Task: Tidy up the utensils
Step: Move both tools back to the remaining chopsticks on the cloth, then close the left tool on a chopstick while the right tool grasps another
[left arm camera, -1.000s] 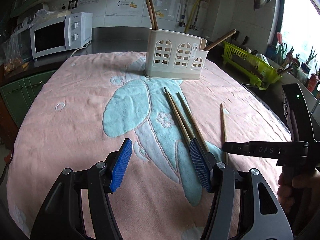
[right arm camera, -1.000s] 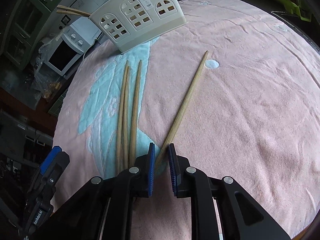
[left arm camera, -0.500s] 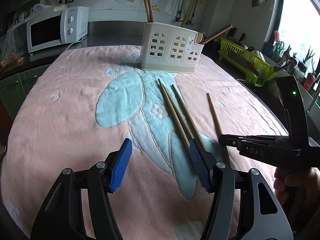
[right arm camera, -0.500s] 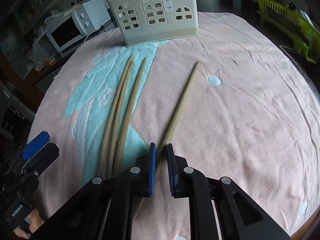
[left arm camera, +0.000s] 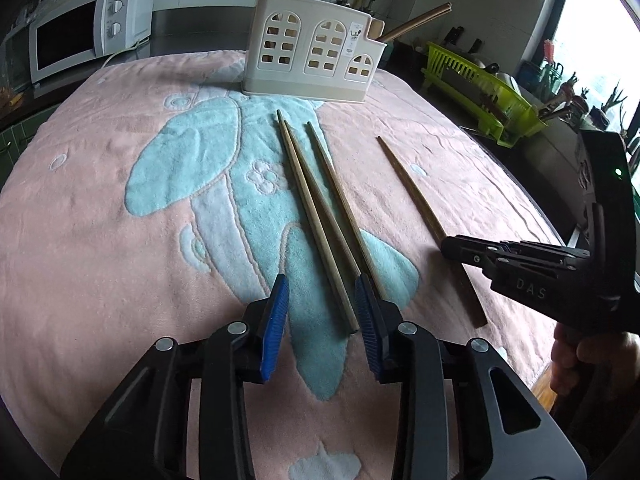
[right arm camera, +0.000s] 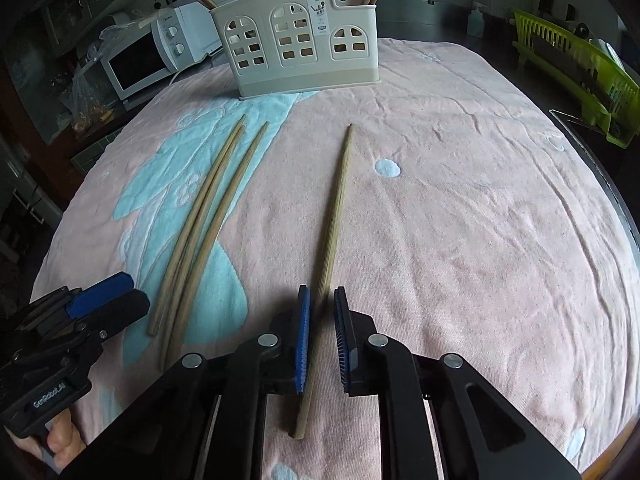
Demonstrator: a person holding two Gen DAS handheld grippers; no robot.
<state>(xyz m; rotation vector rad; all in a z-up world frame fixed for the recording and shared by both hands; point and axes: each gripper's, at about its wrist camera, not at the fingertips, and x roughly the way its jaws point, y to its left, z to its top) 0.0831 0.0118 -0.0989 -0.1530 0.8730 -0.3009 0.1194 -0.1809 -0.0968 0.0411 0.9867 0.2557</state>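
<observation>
Right wrist view first, big stuff down to small: the surface (right arm camera: 460, 220), under a pink and teal towel, carries a cream utensil holder (right arm camera: 296, 36) at the far end. A few chopsticks already stand in its end compartments, so I'd say the job is partly done. Four are left lying flat: a bundle of three chopsticks (right arm camera: 200, 216) on the teal patch and a lone chopstick (right arm camera: 334, 216) well apart from them on the pink.

Now the tongs. The right tongs (right arm camera: 320, 336) are nearly together, with the lone chopstick running between the blue pads. There's still a sliver of gap, so I wouldn't call it clamped yet. The left tongs (left arm camera: 320, 320) are moderately apart and closing around the near ends of the bundle, with no pad clearly pressing anything yet.
</observation>
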